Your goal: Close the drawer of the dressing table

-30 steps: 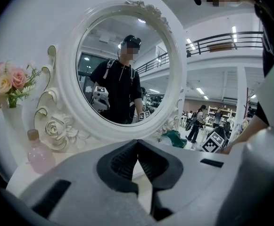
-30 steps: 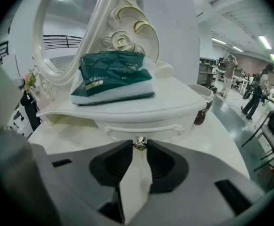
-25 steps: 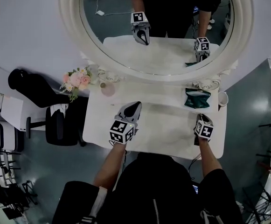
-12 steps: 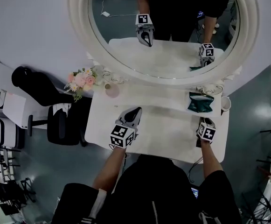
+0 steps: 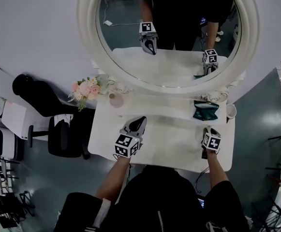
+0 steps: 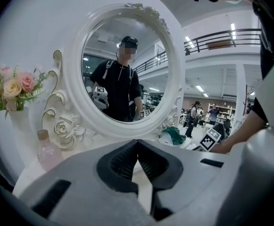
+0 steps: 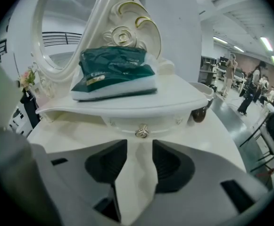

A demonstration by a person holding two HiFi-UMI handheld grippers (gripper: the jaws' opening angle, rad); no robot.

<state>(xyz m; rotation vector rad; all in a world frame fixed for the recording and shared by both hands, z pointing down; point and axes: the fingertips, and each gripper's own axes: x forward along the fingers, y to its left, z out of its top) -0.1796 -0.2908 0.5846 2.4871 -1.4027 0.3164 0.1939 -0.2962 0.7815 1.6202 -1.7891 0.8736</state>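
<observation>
The white dressing table (image 5: 174, 134) carries a raised shelf with a green packet (image 5: 206, 109) (image 7: 114, 72) on top. Under that shelf sits a small curved drawer (image 7: 127, 122), its front tucked in beneath the shelf lip, with a metal knob (image 7: 142, 132). My right gripper (image 7: 139, 147) (image 5: 211, 131) points down at that knob from close by. Its jaws are opening, and the knob stands just beyond the tips, not between the pads. My left gripper (image 6: 137, 142) (image 5: 139, 121) hovers over the table's left middle, shut and empty.
A large oval mirror (image 5: 169, 28) rises behind the table. At the back left stand a vase of flowers (image 5: 84, 88) and a pink bottle (image 5: 115, 99). A cup (image 5: 230, 111) sits at the right edge. A black chair (image 5: 63, 129) stands left of the table.
The head view has drifted a little. Both grippers stay at about the same places over the table top.
</observation>
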